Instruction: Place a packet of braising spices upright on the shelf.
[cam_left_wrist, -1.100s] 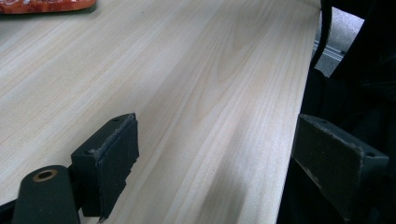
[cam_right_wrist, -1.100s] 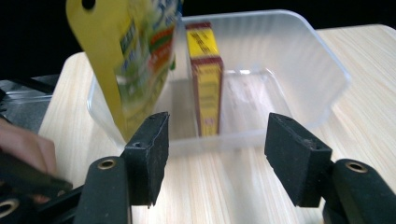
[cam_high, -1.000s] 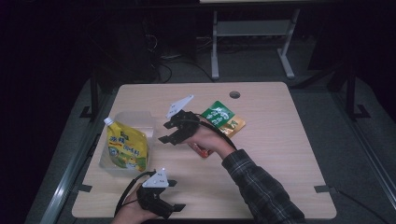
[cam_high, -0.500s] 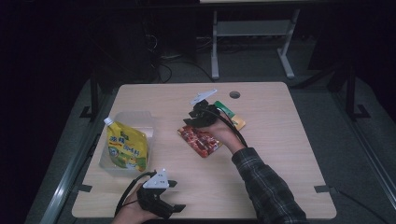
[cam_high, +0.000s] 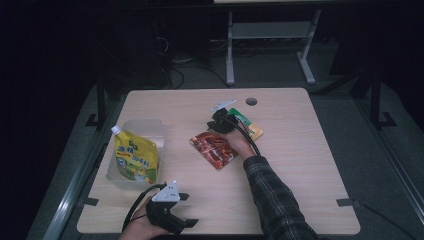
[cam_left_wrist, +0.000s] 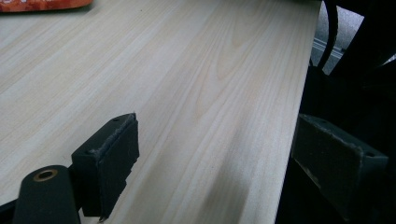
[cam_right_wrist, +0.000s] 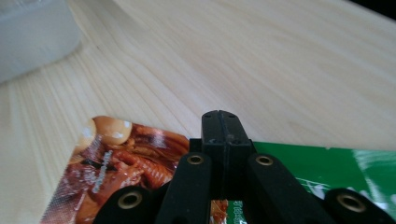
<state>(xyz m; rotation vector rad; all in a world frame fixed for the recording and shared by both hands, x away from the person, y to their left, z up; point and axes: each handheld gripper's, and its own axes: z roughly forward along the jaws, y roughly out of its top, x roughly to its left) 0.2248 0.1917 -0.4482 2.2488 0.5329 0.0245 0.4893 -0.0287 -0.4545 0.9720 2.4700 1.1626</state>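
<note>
Tongs on R (cam_high: 218, 121) just closed, nothing between them, over green flat packet (cam_high: 243, 121) beside red foil snack pouch (cam_high: 214, 149) mid-counter; grab likely missed. L tongs (cam_high: 187, 210) open, idle.

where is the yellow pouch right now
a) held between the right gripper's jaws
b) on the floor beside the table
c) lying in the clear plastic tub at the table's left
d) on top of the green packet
c, the yellow pouch lies in the clear plastic tub at the left of the table, far from the right gripper, which is over by the red packet and green packet.
</note>
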